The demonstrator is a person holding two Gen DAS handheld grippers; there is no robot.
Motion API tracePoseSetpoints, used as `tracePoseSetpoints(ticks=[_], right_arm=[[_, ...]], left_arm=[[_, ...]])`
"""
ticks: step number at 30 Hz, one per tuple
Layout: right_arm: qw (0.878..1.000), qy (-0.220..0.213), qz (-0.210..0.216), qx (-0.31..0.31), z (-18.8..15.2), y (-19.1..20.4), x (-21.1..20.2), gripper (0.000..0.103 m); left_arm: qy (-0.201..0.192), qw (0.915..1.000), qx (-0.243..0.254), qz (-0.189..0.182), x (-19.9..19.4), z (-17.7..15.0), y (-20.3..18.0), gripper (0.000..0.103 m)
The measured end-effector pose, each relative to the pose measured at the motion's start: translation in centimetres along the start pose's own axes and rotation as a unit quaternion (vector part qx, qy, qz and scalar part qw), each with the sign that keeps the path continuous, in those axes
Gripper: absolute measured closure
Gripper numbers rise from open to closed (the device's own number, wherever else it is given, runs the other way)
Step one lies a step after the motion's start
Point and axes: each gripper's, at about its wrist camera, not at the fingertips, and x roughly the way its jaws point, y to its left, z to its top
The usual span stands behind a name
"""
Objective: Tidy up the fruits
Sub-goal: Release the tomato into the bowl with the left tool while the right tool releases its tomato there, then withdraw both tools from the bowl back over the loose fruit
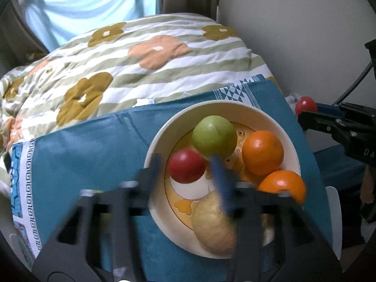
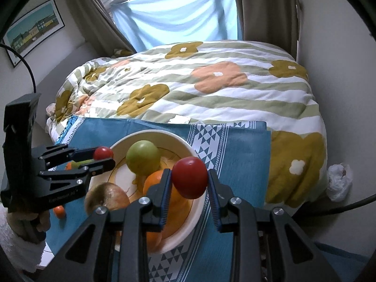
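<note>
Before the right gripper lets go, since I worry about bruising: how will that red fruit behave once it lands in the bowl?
The red fruit is round and glossy, so it will probably roll on release. The bowl has a raised rim and already holds a green apple and oranges, which should stop it quickly. Its smooth skin may slip between the fingers, so lower it first.

The left wrist camera is looking down along its blurred fingers [image 1: 152,164], sitting close above the bowl [image 1: 291,145] and facing the bed [image 1: 141,70] and window. The right wrist camera is looking from the bowl's [image 2: 197,209] right, slightly farther back, facing the same way. Both are sharing the bowl, blue cloth [image 1: 89,145] [image 2: 244,150], bed [image 2: 211,94] and each other's gripper at the frame edge
</note>
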Motion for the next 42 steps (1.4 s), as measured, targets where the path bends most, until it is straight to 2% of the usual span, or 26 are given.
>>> tracePoseSetpoints(ticks=[1, 3, 16, 25, 34, 35, 36, 37, 38, 42], right_arm=[[1.000, -0.001, -0.001, 0.000, 0.1, 0.0, 0.0, 0.075], [1.000, -0.001, -0.001, 0.001, 0.1, 0.0, 0.1, 0.075], [1.000, 0.001, 0.012, -0.019, 1.9, 1.2, -0.3, 0.075], [0.997, 0.036, 0.036, -0.064, 2.9, 2.6, 3.5, 0.075], [0.995, 0.045, 0.047, -0.076, 2.7, 2.9, 5.6, 0.075], [0.995, 0.042, 0.046, -0.076, 2.6, 2.9, 5.6, 0.067], [0.995, 0.039, 0.047, -0.076, 2.6, 2.9, 5.6, 0.043], [0.995, 0.038, 0.050, -0.075, 2.5, 2.8, 5.5, 0.028], [0.995, 0.038, 0.053, -0.073, 2.4, 2.7, 5.5, 0.007], [0.995, 0.039, 0.053, -0.072, 1.9, 2.5, 5.2, 0.004]], left_arm=[[-0.005, 1.0000, -0.002, 0.003, -0.1, 0.0, 0.1, 0.000], [-0.020, 0.9998, -0.007, -0.004, -0.9, -0.1, 0.3, 0.000], [-0.025, 0.9994, -0.019, 0.011, -4.2, -0.4, 2.1, 0.000], [-0.027, 0.9986, -0.040, 0.022, -5.2, -1.3, 3.4, 0.000], [-0.016, 0.9978, -0.058, 0.029, -4.1, -2.5, 4.1, 0.000], [-0.015, 0.9978, -0.059, 0.028, -4.0, -2.6, 4.1, 0.000], [-0.013, 0.9977, -0.060, 0.029, -4.0, -2.7, 4.0, 0.000], [-0.013, 0.9977, -0.060, 0.029, -4.0, -2.7, 3.9, 0.000], [-0.012, 0.9977, -0.060, 0.029, -4.0, -2.8, 3.9, 0.000], [-0.013, 0.9978, -0.057, 0.031, -4.5, -2.9, 3.5, 0.000]])
